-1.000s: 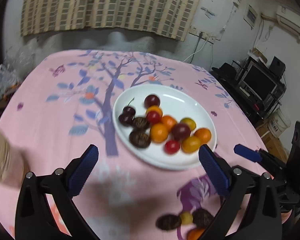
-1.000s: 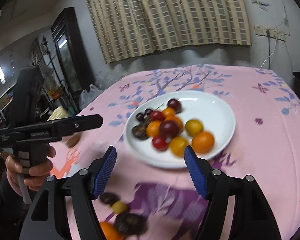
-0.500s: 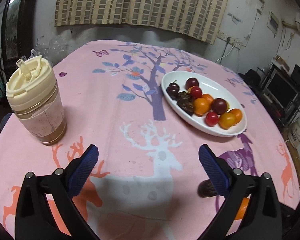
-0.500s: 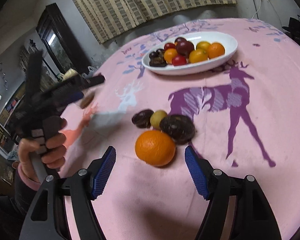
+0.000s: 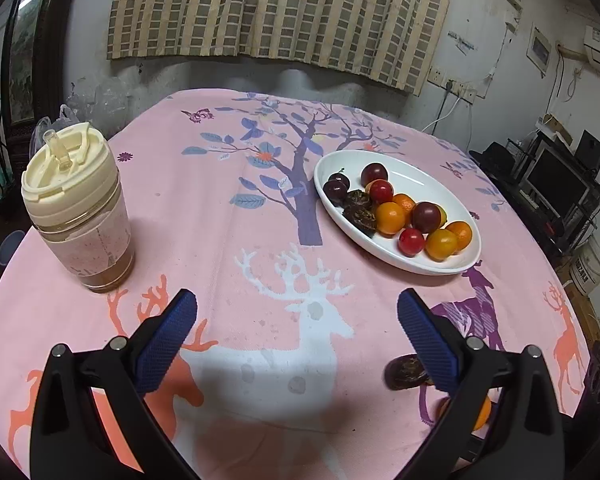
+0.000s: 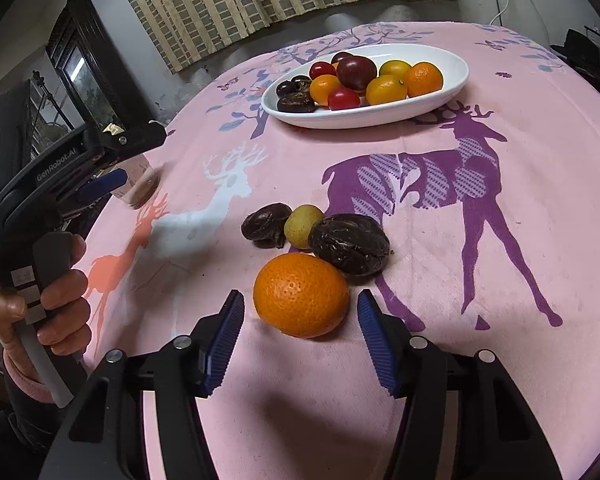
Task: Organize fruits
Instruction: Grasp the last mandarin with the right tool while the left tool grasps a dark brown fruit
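A white oval plate (image 6: pixel 452 76) holds several cherry tomatoes, small oranges, plums and dark wrinkled fruits. Nearer on the pink cloth lie an orange (image 6: pixel 300 294), two dark wrinkled fruits (image 6: pixel 266 226) (image 6: pixel 350 244) and a small yellow-green fruit (image 6: pixel 302 226). My right gripper (image 6: pixel 300 300) is closing, with the orange between its blue pads and a gap on each side. My left gripper (image 5: pixel 297 300) hangs open over the white deer print, holding nothing. In the left wrist view the plate (image 5: pixel 412 178) is ahead to the right, and a dark fruit (image 5: pixel 404 370) peeks out beside the right finger.
A cream-lidded tumbler (image 5: pixel 76 216) with a brown drink stands at the left of the round table. A person's hand (image 6: pixel 60 304) grips the left tool's handle at the left of the right wrist view. A wall with a bamboo blind is behind; shelves with electronics are off to the right.
Both grippers pulled back from the plate. The right one sank towards the loose fruits, and its jaws have narrowed around the orange. The tumbler came into the left view.
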`<act>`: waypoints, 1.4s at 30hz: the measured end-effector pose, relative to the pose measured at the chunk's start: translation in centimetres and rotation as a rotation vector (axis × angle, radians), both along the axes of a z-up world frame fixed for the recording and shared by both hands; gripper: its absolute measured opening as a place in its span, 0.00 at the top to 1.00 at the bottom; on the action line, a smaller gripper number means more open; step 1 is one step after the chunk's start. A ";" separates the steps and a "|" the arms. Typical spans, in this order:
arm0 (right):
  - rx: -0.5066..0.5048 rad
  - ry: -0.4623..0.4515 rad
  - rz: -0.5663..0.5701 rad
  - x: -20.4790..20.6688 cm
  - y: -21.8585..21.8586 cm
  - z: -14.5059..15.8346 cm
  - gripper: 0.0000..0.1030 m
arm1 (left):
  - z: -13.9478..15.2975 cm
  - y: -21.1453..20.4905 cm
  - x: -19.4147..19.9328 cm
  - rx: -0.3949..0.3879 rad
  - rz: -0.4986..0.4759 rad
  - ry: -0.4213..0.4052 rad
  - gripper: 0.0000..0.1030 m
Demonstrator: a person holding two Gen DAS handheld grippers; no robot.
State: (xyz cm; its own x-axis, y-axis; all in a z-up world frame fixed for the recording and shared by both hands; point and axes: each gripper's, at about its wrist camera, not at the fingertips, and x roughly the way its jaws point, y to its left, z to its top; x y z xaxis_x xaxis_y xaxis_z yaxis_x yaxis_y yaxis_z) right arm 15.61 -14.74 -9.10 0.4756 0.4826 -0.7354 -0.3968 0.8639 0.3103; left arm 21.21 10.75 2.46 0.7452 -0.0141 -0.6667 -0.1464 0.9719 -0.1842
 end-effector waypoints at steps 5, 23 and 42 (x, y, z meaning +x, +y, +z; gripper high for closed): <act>0.022 0.015 0.007 0.4 -0.1 -0.2 0.56 | -0.1 0.0 0.0 0.001 0.004 0.000 0.05; 0.218 -0.066 -0.048 -0.3 -4.9 1.4 0.56 | -4.0 -8.0 0.3 0.134 -0.411 0.095 0.50; 0.238 -0.036 -0.039 -0.2 -4.9 1.1 0.56 | -6.7 -9.7 1.0 0.128 -0.495 0.156 0.67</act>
State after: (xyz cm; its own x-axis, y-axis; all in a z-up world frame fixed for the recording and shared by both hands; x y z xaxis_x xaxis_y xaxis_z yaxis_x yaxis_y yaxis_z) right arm 15.45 -19.63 -8.02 0.5214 0.6211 -0.5852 -0.3790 0.7829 0.4933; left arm 22.25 1.07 -4.29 0.5616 -0.2502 -0.7887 0.3194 0.9449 -0.0723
